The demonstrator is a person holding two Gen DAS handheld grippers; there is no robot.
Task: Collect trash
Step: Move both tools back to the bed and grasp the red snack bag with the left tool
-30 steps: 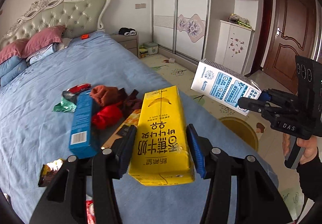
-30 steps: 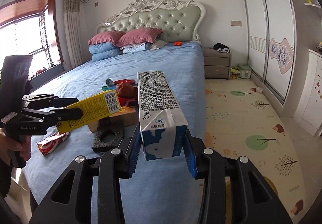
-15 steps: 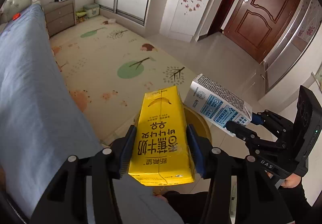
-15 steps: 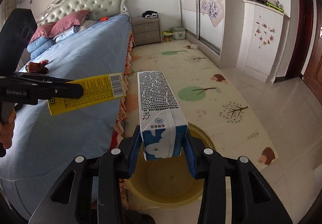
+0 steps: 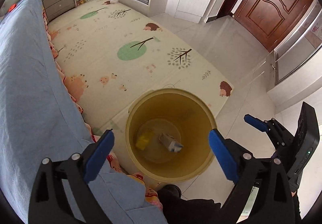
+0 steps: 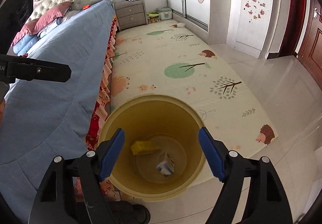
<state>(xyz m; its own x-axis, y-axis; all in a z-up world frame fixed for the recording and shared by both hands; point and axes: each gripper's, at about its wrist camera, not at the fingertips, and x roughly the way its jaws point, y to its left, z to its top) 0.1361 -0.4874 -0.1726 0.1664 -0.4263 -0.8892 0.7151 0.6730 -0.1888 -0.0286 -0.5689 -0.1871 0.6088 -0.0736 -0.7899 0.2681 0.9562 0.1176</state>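
Cartons in bucket — below fingers.

A yellow carton and a white-and-blue milk carton lie on the bottom of a round yellow bucket. The yellow one lies toward the bed side, the white-and-blue one just beside it, tilted. The bucket stands upright on the floor at the bed's corner.
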